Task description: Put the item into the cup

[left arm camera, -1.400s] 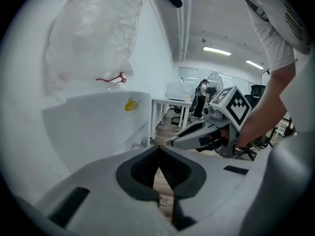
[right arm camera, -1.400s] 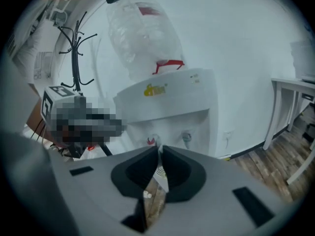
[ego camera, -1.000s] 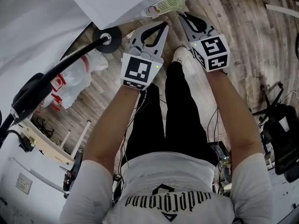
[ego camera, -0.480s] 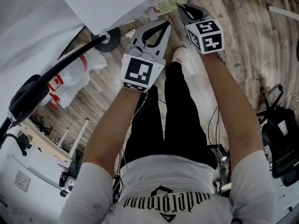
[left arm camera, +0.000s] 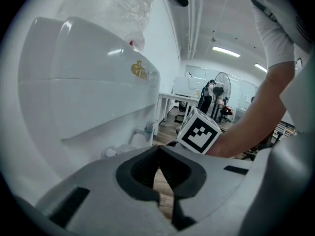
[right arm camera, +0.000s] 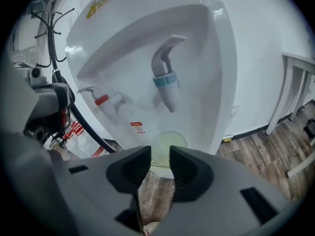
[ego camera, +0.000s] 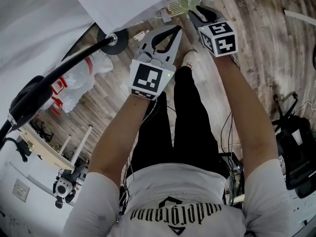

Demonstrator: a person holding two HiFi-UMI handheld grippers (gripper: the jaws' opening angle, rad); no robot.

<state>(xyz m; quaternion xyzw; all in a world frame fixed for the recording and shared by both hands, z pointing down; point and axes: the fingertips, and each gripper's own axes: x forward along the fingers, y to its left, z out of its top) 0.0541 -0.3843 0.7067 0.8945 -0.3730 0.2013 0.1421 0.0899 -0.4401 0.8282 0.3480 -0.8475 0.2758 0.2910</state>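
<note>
In front of the white water dispenser (right arm camera: 206,43), person standing on wood floor (ego camera: 256,43).

Nearest: left gripper (left arm camera: 158,150), alongside the dispenser's flank. Jaws clenched tip to tip, nothing in them. Idle.

Next out: right gripper (right arm camera: 160,156), aimed down into the dispenser's recess. Its jaws have just been opening and now stand released, wide apart, with neither pad pressing on anything. In the head view it sits further forward, closer to the drip tray (ego camera: 172,7), than a second ago.

Just past its tips: pale green cup (right arm camera: 169,144), upright on the tray, framed in the gap between the jaws and clear of both.

Above the cup: blue tap (right arm camera: 165,80). Red tap (right arm camera: 102,100) off to its left.

Reading: moving in and then letting go looks like a release at the cup. No separate item shows in any view. The cup's mouth is a pale blur, so I cannot tell whether the item lies inside. If it went in, the task is close to done. The likely remaining step is backing the right gripper away without nudging the cup.
</note>
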